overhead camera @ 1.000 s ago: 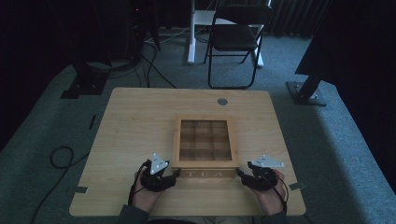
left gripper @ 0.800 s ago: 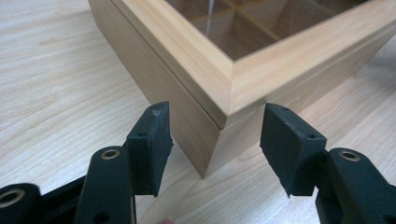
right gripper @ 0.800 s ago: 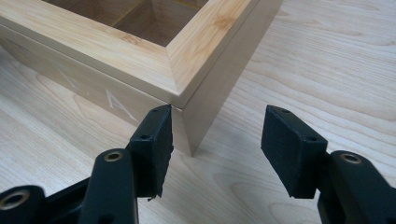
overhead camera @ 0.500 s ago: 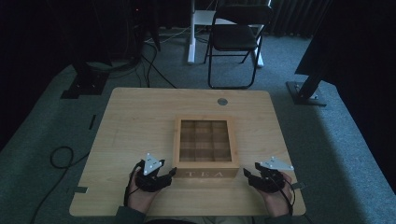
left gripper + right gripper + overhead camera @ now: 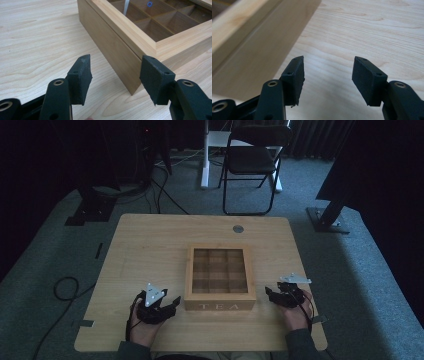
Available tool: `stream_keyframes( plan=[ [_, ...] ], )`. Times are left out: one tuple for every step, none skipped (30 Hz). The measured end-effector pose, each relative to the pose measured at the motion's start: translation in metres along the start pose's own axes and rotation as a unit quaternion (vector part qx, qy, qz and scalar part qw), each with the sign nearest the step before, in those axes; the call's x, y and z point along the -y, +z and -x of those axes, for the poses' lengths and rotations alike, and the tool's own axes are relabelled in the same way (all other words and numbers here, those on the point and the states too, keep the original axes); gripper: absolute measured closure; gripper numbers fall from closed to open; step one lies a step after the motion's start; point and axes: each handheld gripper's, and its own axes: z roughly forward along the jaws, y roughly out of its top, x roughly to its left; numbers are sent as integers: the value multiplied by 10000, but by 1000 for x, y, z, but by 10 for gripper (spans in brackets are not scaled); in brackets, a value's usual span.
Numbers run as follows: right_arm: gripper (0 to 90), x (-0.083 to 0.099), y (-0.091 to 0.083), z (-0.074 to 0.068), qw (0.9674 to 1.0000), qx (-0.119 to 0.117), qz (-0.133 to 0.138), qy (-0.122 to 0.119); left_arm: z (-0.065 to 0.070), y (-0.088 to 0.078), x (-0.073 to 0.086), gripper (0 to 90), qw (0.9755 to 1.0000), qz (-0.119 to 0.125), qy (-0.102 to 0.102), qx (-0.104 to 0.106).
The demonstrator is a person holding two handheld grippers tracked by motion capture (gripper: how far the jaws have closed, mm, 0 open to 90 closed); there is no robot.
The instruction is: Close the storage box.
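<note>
A wooden tea box (image 5: 220, 276) with a glass lid over a grid of compartments sits mid-table, "TEA" on its front face. My left gripper (image 5: 170, 306) rests on the table just left of the box's front left corner, open and holding nothing. In the left gripper view the box's front corner (image 5: 140, 62) lies just beyond the gap between the pads (image 5: 81, 75). My right gripper (image 5: 269, 295) is open just right of the box's front right corner. Seen from the right gripper, the box's side wall (image 5: 254, 47) runs along the left, and bare table lies between the pads (image 5: 367, 77).
The light wooden table (image 5: 150, 250) has a round grey grommet (image 5: 238, 228) near its far edge. A folding chair (image 5: 252, 162) and stand bases (image 5: 327, 217) stand on the carpet beyond. Cables (image 5: 65, 287) trail on the floor at left.
Both grippers have drawn slightly outward and nearer the table's front edge, away from the box's front face. The box has not moved.
</note>
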Motion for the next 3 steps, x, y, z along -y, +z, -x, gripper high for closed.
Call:
stream_keyframes(
  plan=[
    [428,-1,4,1,10000,-12,-10,24,-1,1,1,429,10000,-16,-8,-5],
    [428,-2,9,3,10000,-19,-30,31,-1,1,1,429,10000,-16,-8,-5],
    [428,-2,9,3,10000,-19,-30,31,-1,1,2,429,10000,-16,-18,-8]
  ],
)
